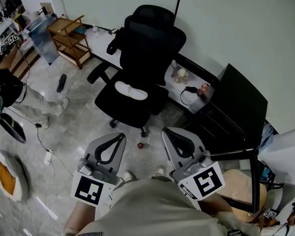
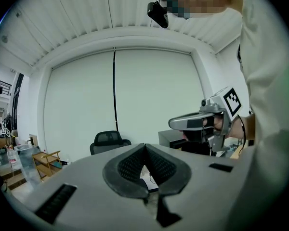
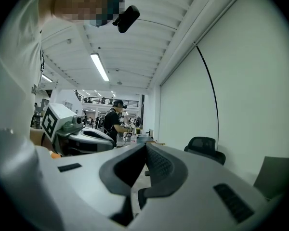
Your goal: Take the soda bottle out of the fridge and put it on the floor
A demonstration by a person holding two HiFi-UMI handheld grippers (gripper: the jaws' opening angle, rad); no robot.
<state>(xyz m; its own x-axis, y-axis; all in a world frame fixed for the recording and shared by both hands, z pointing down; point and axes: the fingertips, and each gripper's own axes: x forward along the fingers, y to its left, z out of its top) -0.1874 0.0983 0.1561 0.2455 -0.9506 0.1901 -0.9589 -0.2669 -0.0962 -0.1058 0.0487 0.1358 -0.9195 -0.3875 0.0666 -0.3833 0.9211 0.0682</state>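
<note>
**Both claws clenched and empty; bottle well out of reach**

The left gripper (image 1: 119, 136) (image 2: 145, 146) and right gripper (image 1: 166, 131) (image 3: 145, 146) hang side by side above the floor (image 1: 64, 132), jaws pressed together with nothing between them. A pale bottle-shaped item (image 1: 180, 74), possibly the soda bottle but too small to confirm, stands beside the black cabinet (image 1: 241, 102). It is well apart from both grippers, beyond the office chair (image 1: 142, 58).

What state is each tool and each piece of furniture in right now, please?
left tool: shut, nothing between its jaws.
right tool: shut, nothing held.
office chair: upright, with a white item lying on its seat.
wooden cart: upright near the wall.
soda bottle: not seen in any view.
</note>
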